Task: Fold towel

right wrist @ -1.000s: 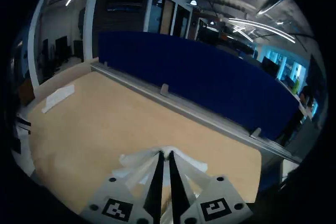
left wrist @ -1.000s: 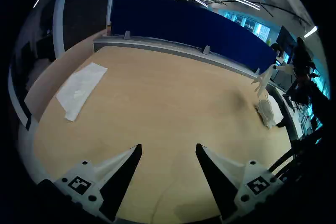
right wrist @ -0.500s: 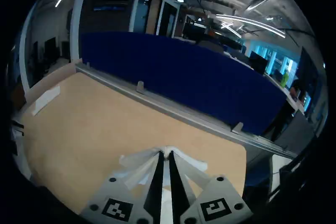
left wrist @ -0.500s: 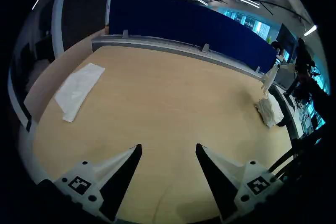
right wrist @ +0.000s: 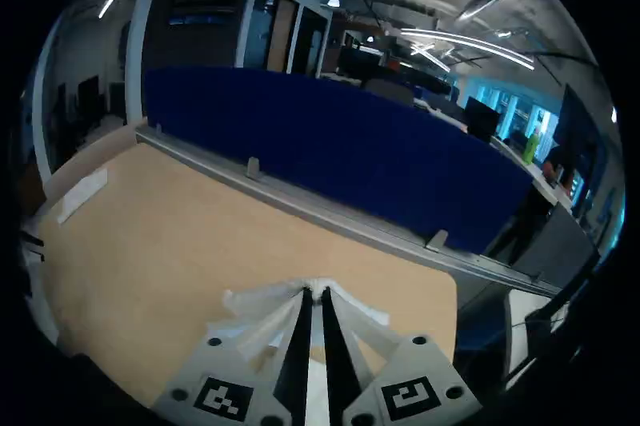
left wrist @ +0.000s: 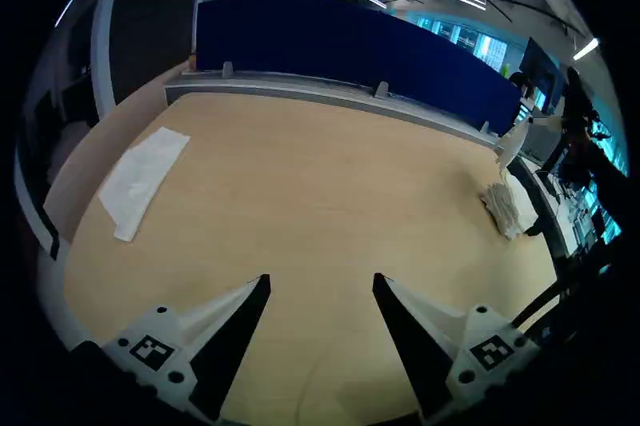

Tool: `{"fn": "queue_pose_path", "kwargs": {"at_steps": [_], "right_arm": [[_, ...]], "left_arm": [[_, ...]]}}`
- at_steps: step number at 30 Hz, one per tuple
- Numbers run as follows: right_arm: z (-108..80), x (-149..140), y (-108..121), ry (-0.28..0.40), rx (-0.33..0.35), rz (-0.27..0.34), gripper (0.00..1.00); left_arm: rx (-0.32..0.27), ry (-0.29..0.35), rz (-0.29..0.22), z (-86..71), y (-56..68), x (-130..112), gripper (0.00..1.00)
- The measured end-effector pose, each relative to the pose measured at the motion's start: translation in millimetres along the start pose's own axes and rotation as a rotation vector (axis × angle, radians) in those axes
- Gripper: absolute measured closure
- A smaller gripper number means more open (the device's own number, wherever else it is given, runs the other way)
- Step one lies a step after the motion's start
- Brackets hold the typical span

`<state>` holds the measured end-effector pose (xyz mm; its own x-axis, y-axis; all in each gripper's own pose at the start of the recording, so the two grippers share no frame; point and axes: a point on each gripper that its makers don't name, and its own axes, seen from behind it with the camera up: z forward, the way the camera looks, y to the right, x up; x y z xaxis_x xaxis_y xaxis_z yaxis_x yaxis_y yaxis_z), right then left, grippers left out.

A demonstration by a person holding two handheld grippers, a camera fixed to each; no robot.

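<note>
My left gripper point(left wrist: 320, 286) hovers open over the wooden table point(left wrist: 320, 186) with nothing between its fingers. A flat folded white towel point(left wrist: 142, 181) lies at the table's far left. A crumpled pile of white towels point(left wrist: 502, 209) sits at the right edge. Above that pile, the right gripper point(left wrist: 516, 132) holds a white towel point(left wrist: 506, 156) up off the table. In the right gripper view my right gripper point(right wrist: 314, 302) is shut on that white towel point(right wrist: 260, 304), whose cloth bunches around the fingertips. The folded towel point(right wrist: 80, 195) shows far off at the left.
A blue partition point(left wrist: 344, 34) on a grey rail point(left wrist: 320, 92) runs along the table's back edge. A person point(left wrist: 580, 134) stands beyond the right end of the table. Office desks and screens lie behind.
The right gripper has carried its towel a little up and to the right over the pile. My left gripper has stayed open and shifted only slightly.
</note>
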<state>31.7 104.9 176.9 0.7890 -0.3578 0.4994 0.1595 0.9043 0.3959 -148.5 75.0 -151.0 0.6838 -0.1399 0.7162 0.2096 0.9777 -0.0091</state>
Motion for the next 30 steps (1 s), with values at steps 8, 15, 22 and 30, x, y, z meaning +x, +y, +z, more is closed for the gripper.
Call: {"fn": "queue_pose_path", "kwargs": {"at_steps": [8,15,22,30], "right_arm": [[-13.5,-18,1,-0.027,-0.002,-0.005,0.91],[-27.2,-51,0,-0.057,-0.004,0.028,0.91],[-45.8,-107,7,-0.112,-0.03,0.058,0.91],[-57.8,-177,21,-0.203,-0.077,0.081,0.91]], "left_arm": [[-0.002,0.0,-0.001,-1.5,1.8,-1,0.05],[-0.007,0.001,0.013,-3.6,4.5,1,0.05],[-0.017,0.0,0.022,-5.5,9.1,1,0.05],[-0.023,-0.006,0.043,-4.4,14.1,1,0.05]]}}
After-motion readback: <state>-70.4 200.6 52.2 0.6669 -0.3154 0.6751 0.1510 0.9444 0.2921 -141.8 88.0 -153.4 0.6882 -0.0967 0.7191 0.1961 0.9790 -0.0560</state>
